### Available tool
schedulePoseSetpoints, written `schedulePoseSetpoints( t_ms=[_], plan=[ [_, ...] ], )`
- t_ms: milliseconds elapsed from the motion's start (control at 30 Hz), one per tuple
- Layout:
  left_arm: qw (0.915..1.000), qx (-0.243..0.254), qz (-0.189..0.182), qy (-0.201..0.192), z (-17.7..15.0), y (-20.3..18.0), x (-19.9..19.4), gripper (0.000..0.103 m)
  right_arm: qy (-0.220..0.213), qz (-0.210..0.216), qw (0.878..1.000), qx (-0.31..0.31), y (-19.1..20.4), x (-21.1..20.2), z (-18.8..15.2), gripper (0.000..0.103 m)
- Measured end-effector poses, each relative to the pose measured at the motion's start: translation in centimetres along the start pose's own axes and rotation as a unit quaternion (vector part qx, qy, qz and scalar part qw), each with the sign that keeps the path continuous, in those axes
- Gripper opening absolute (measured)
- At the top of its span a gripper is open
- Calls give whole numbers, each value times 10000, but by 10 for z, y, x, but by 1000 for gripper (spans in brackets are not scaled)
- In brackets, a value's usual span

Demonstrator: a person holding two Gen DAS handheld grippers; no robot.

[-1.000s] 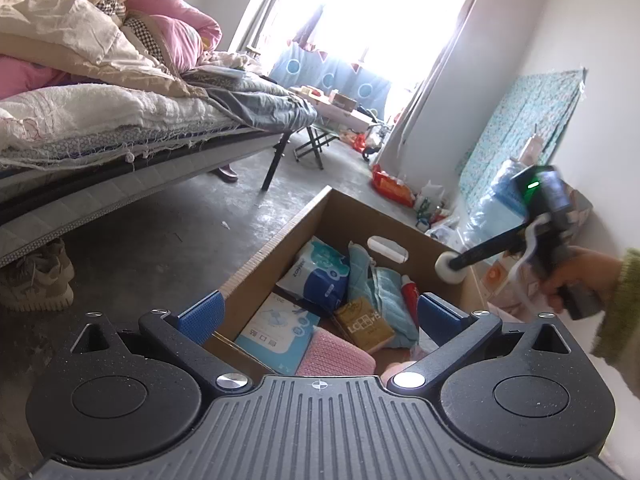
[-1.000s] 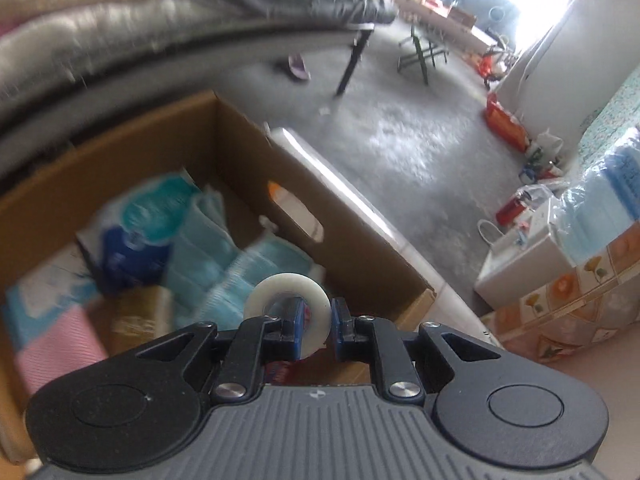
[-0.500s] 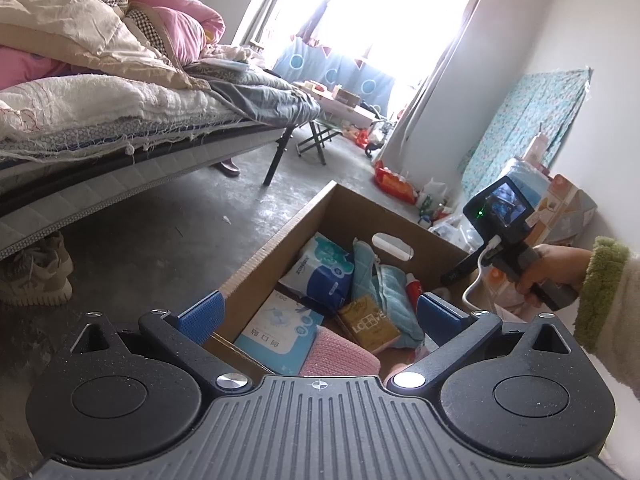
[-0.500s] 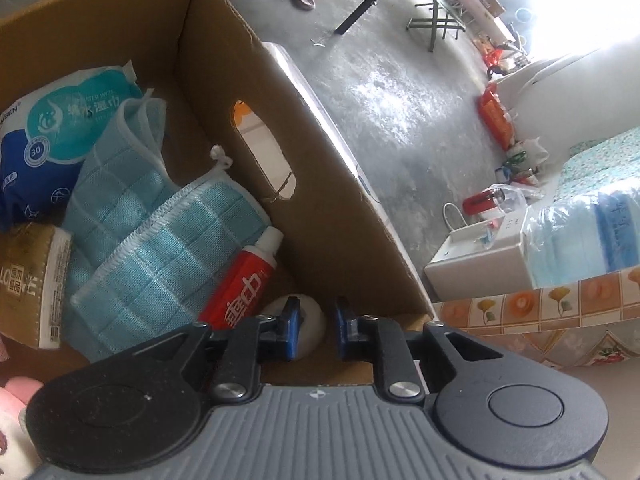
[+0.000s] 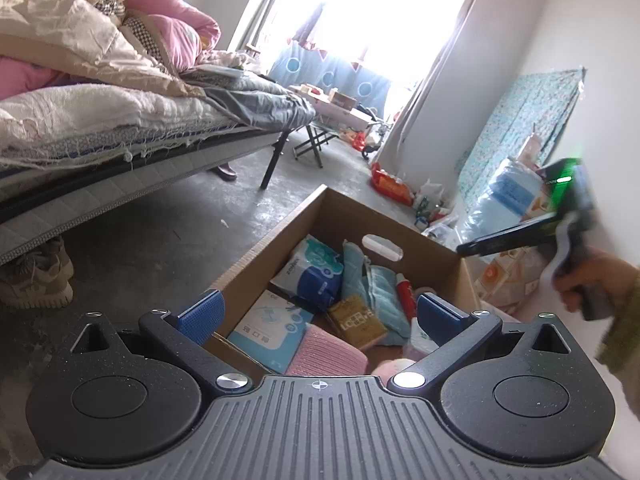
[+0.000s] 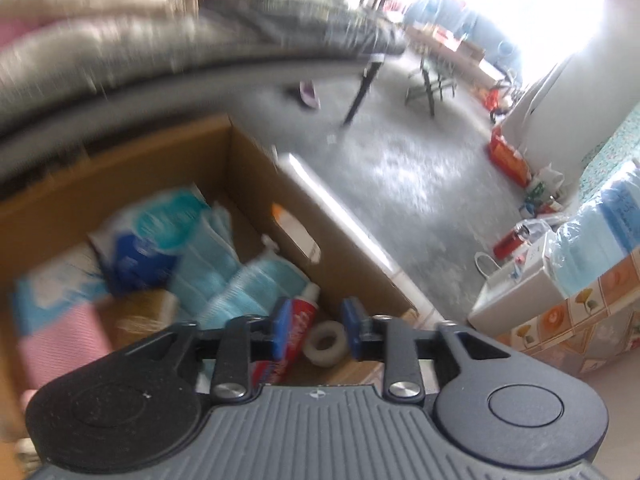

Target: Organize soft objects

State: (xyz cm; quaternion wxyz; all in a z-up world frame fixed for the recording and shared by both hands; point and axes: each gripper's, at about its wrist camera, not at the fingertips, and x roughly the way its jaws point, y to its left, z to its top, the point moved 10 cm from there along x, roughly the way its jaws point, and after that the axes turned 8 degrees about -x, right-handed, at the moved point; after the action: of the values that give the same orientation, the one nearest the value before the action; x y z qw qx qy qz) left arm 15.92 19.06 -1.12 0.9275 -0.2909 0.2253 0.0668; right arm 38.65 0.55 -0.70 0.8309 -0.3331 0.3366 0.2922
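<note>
Cardboard box [image 6: 352, 252] holds tape roll [image 6: 325, 343], toothpaste [image 6: 298, 326].

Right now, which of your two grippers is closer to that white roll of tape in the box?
Right. The right gripper hangs open just above the tape roll in the box corner. The left gripper sits open at the box's opposite end.

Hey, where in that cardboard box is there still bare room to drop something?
Bare bottom shows only in the near corner of the box, around the tape roll beside the toothpaste. The rest is crowded with towels and packs.
</note>
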Motion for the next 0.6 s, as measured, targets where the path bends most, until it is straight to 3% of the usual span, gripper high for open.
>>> schedulePoseSetpoints(
  t_ms=[33,67,200,267,433,600],
  plan=[
    [10000,19,-3,-6,0,-2,-3,103,-204,12,9998,89,0,-20,-2,62],
    [10000,48,-13,-6,0,-5,-6,103,-420,18,9990,139,1,-40,-4,74],
    [9997,206,-137,-23,-2,-23,-22,103,-1145,2,9927,374,11,-128,-25,85],
    [9991,352,-230,-9,-5,-36,-31,103,-1479,-29,9872,605,18,-172,-44,103],
    [9950,830,-518,171,-21,-80,-50,103,-2091,-348,9713,1079,38,-266,-108,103],
    [9837,1478,-807,631,-63,-134,-57,103,-2037,-918,9487,2237,39,-312,-201,103]
  ],
)
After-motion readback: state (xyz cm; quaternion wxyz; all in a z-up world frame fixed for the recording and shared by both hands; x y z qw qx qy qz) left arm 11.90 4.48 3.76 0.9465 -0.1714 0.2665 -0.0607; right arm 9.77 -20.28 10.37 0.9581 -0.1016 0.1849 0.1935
